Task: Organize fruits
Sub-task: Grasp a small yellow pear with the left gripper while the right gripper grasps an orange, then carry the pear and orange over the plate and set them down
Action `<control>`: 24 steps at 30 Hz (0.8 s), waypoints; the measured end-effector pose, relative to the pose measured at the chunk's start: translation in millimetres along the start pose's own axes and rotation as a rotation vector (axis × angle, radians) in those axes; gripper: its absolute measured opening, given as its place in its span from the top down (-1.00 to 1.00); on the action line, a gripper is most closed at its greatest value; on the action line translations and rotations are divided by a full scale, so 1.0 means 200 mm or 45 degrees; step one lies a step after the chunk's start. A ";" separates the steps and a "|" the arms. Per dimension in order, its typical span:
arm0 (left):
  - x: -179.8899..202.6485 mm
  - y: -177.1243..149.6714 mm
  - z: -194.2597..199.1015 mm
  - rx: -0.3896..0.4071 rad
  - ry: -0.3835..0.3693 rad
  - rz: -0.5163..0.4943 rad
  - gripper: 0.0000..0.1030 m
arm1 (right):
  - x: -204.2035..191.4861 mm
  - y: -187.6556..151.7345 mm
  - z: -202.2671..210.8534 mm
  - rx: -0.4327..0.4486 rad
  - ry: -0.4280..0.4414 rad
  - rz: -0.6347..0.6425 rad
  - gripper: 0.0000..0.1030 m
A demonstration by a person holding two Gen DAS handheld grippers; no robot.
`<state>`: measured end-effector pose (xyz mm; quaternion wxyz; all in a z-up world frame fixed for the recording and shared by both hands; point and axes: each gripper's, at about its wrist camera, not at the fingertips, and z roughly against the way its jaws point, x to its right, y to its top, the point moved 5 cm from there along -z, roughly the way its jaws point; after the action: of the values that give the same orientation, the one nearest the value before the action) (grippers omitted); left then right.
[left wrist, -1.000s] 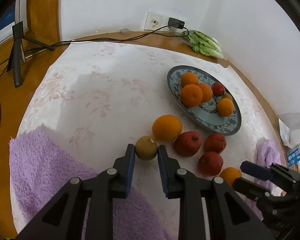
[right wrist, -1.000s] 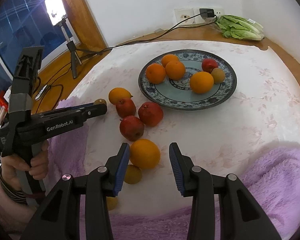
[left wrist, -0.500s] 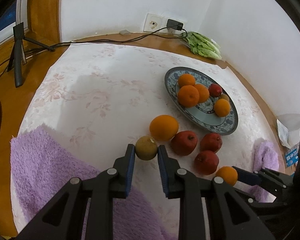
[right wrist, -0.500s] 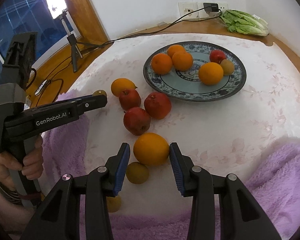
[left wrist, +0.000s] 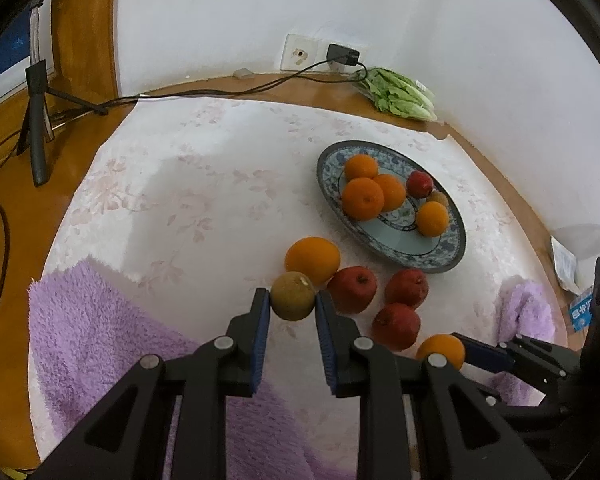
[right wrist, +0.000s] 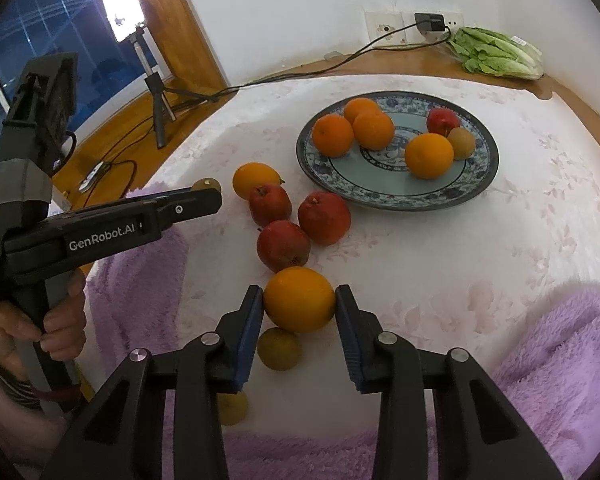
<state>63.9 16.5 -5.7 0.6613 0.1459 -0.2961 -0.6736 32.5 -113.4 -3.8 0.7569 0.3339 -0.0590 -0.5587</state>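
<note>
You have a fruit gripped in each hand, ready to carry both to the plate

Your right gripper (right wrist: pixel 299 307) has just closed onto the orange (right wrist: pixel 299 299) and your left gripper (left wrist: pixel 291 300) is clamped on the brown fruit (left wrist: pixel 292 295); next lift both clear of the red fruits (right wrist: pixel 284 245) and set them in the plate's (right wrist: pixel 480 184) free near side

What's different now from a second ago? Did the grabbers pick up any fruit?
The right gripper has just been closing, and its pads now press on the orange that sat loose between them. The left gripper already held the brownish fruit and still does. The plate and its fruit stayed put.
</note>
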 end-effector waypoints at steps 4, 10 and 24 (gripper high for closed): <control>0.03 0.01 0.02 0.004 -0.009 -0.010 0.53 | 0.00 0.01 0.04 0.030 0.009 0.000 0.27; 0.10 0.03 0.02 0.005 -0.030 -0.040 0.53 | 0.03 0.03 0.09 0.070 0.009 -0.007 0.27; 0.29 0.12 -0.05 -0.022 -0.086 -0.103 0.53 | 0.17 0.11 0.17 0.131 -0.055 -0.024 0.27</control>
<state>84.8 -40.7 11.8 0.6243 0.1291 -0.3064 -0.7070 48.1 -155.8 25.6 0.7321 0.3608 -0.1009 -0.5690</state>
